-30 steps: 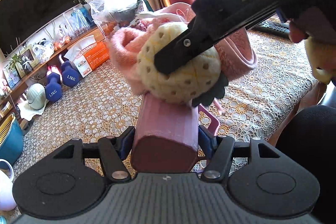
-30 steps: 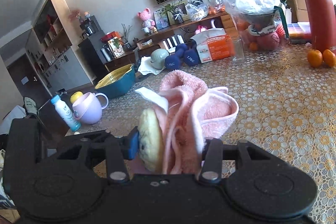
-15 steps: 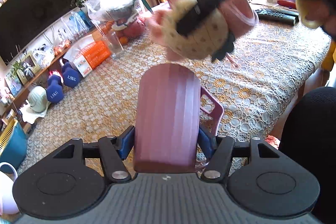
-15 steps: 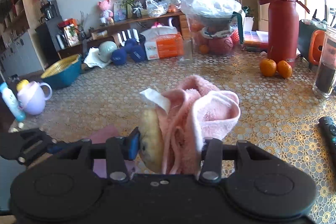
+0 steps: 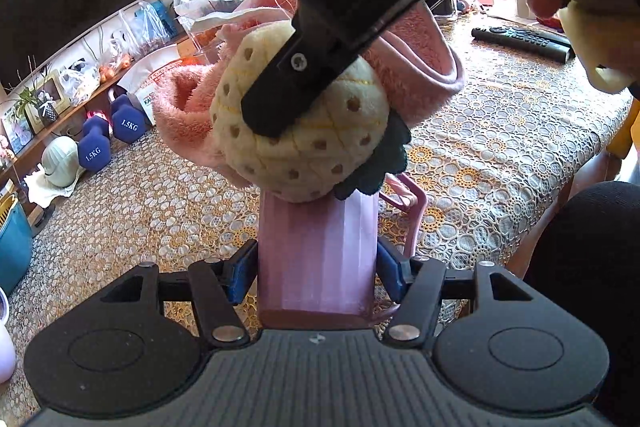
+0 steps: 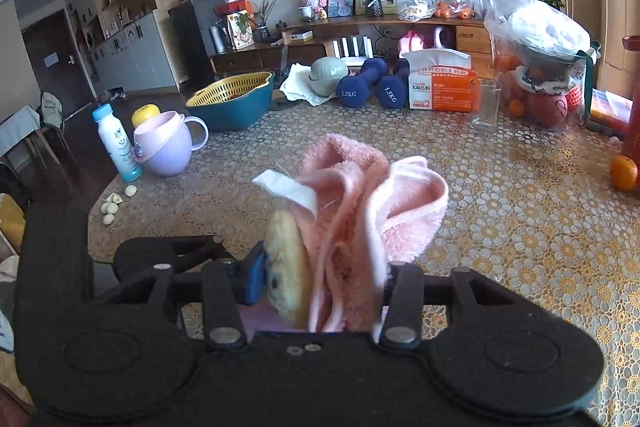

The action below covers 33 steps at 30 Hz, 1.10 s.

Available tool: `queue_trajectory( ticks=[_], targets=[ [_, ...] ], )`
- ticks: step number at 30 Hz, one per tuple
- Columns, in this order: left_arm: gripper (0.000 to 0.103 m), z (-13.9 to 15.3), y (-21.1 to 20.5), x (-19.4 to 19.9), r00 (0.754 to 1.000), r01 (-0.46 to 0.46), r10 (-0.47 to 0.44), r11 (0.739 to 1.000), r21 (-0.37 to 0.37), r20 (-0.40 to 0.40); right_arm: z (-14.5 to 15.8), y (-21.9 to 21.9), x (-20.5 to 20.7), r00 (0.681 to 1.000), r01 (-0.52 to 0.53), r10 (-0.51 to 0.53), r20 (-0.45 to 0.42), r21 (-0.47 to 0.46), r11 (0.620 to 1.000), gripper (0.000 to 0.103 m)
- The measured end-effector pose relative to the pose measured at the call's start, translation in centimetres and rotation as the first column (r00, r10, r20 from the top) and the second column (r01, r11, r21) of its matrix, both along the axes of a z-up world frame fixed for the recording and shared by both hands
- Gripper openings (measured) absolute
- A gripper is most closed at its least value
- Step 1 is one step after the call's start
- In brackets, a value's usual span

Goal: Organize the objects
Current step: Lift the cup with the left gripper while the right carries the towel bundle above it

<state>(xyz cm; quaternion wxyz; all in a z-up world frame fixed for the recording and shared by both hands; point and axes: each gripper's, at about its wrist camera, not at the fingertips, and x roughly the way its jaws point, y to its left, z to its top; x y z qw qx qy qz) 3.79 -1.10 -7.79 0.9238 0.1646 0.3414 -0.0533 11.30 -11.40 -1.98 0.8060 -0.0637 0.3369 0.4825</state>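
Note:
My left gripper is shut on a pink ribbed cup with a side handle, held on its side above the table. My right gripper is shut on a pink towel with a yellow plush pineapple sewn on it. In the left wrist view the pineapple and the towel hang right at the cup's mouth, touching or just above it, with the right gripper's black finger across the plush. The cup's opening is hidden behind the plush.
The table has a lace cloth. On it stand a lilac mug, a milk bottle, a teal basket, blue dumbbells, a tissue box, a glass, an orange and a remote.
The right gripper lifted the towel away from the cup half a second ago, then brought it back down to the cup's mouth. The left gripper kept its hold on the cup.

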Motion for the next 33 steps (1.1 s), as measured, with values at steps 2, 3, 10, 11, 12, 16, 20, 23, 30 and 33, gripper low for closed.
queue_trajectory(
  ticks=[2, 3, 10, 11, 12, 16, 20, 23, 30, 33],
  targets=[
    [0.061, 0.0, 0.1, 0.0, 1.0, -0.001, 0.001, 1.0, -0.008, 0.003, 0.0, -0.3, 0.4, 1.0, 0.015, -0.015, -0.003, 0.006, 1.0, 0.045],
    [0.061, 0.0, 0.3, 0.0, 1.0, -0.004, 0.004, 1.0, -0.019, 0.004, -0.1, -0.4, 0.5, 1.0, 0.019, -0.019, 0.008, 0.001, 1.0, 0.045],
    [0.071, 0.5, 2.5, 0.0, 0.998, -0.059, 0.054, 0.978, -0.198, -0.029, -0.3, -1.9, 1.2, 0.996, 0.083, -0.084, 0.011, 0.019, 0.996, 0.044],
    [0.074, 0.5, 2.9, 0.1, 0.997, -0.064, 0.054, 0.968, -0.241, -0.049, -0.3, -2.1, 1.3, 0.995, 0.095, -0.095, 0.007, 0.026, 0.995, 0.044],
    [0.076, 0.5, 3.3, 0.2, 0.996, -0.075, 0.061, 0.96, -0.27, -0.06, -0.4, -2.4, 1.3, 0.994, 0.109, -0.109, 0.002, 0.034, 0.993, 0.044],
    [0.077, 0.0, 5.1, 1.0, 0.988, -0.132, 0.088, 0.905, -0.405, -0.126, -0.6, -3.5, 1.4, 0.987, 0.161, -0.16, -0.017, 0.059, 0.985, 0.044],
    [0.069, 0.1, 5.3, 1.3, 0.986, -0.151, 0.103, 0.89, -0.431, -0.133, -1.0, -4.7, 1.7, 0.98, 0.198, -0.195, -0.044, 0.073, 0.977, 0.044],
    [0.067, 0.7, 4.2, 0.9, 0.991, -0.128, 0.099, 0.917, -0.378, -0.093, -0.9, -5.3, 1.6, 0.975, 0.221, -0.22, -0.019, 0.052, 0.974, 0.044],
    [0.064, 1.9, 0.8, -0.1, 0.999, -0.045, 0.048, 0.985, -0.168, 0.012, 1.5, -6.3, 0.6, 0.981, 0.19, -0.192, 0.02, 0.094, 0.977, 0.043],
    [0.064, 2.2, -0.2, -0.3, 0.999, -0.017, 0.021, 0.994, -0.109, 0.038, 2.9, -5.6, -0.1, 0.993, 0.116, -0.118, 0.009, 0.147, 0.982, 0.043]
  ],
)
